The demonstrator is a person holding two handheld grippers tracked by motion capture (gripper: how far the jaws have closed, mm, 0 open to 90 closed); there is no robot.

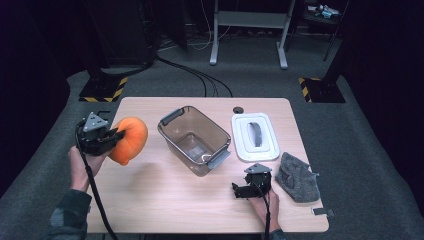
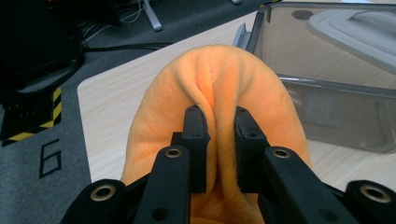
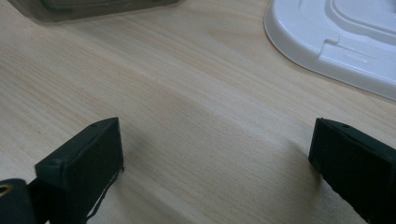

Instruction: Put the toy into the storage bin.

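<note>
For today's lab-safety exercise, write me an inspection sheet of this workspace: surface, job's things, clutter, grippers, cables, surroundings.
Surface: light wooden table, with a small dark round hole near its far edge.
Job's things: orange cloth lifted at the left; clear bin open at the middle; white lid lying flat to its right.
Clutter: grey cloth crumpled at the right edge; small grey clip near the corner.
Grippers: left gripper shut, pinching a fold of the orange cloth; right gripper open, low over bare wood.
Cables: black cable trailing from the left gripper; black floor cables beyond the table.
Surroundings: grey carpet, hazard-striped bases, metal frame legs.
</note>
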